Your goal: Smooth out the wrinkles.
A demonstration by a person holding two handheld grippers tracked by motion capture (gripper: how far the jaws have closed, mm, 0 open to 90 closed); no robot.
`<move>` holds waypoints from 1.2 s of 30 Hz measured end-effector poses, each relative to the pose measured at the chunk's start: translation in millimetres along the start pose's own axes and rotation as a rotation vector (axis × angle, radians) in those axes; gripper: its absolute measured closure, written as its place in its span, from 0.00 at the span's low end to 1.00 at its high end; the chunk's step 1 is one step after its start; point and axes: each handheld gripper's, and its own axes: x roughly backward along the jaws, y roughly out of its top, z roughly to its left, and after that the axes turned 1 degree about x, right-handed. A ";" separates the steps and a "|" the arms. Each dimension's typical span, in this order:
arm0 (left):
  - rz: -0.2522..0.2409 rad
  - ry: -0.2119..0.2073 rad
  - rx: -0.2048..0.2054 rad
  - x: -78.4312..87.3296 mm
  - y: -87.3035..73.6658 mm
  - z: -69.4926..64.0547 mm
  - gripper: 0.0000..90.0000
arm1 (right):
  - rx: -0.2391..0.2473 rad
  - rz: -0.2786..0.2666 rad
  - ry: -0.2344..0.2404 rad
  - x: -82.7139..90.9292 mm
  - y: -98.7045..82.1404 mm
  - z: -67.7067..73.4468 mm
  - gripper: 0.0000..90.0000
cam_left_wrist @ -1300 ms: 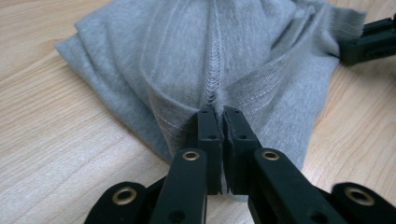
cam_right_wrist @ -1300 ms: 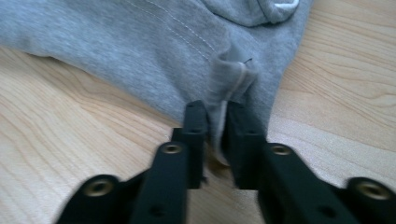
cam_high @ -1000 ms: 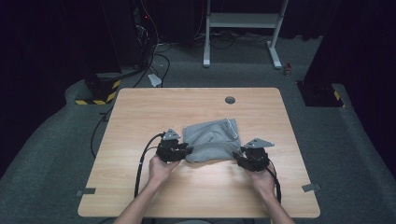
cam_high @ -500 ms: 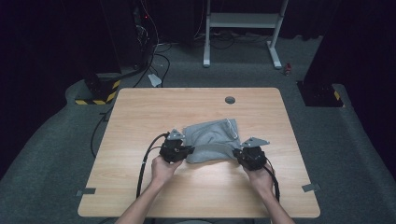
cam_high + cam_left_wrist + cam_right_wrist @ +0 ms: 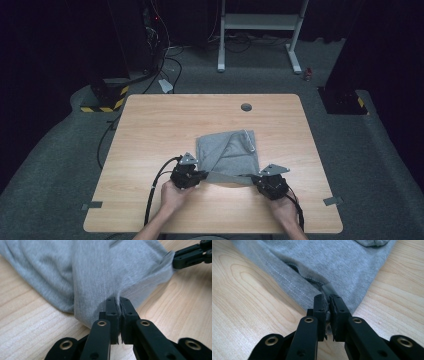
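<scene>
Both grippers drawn back toward counter's near edge since earlier frame, grey garment (image 5: 229, 155) now stretched flatter between them. Left gripper (image 5: 199, 174) clamped on bunched hem; right gripper (image 5: 253, 177) clamped on stitched corner. Garment: soft grey jersey knit, folded, visible seam lines, lying mid-counter. Counter (image 5: 165, 125): pale wood-grain top, rounded corners, small round grommet (image 5: 245, 107) near far edge.

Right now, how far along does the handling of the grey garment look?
Done: both grippers have hold of the grey garment, the left gripper and right gripper each with jaws shut on its near edge. In hand: that edge is stretched between them, just above the table. Left: the garment is bunched and partly folded over, so neat folding or flattening seems unfinished.
</scene>
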 end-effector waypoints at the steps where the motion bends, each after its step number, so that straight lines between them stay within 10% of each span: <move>1: 0.003 0.006 0.003 -2.5 0.0 1.1 0.96 | 0.000 0.000 -0.003 -1.3 0.9 -0.4 0.93; 13: -0.005 0.072 0.094 -31.6 29.1 35.8 0.96 | -0.006 0.036 -0.096 -41.3 38.7 -21.1 0.93; 26: -0.044 -0.003 0.053 3.7 9.3 14.5 0.81 | 0.001 -0.050 -0.017 0.8 9.5 -2.6 0.80; 36: -0.108 0.073 0.038 9.8 30.9 3.9 0.57 | -0.026 -0.076 -0.009 -6.0 35.4 -1.8 0.79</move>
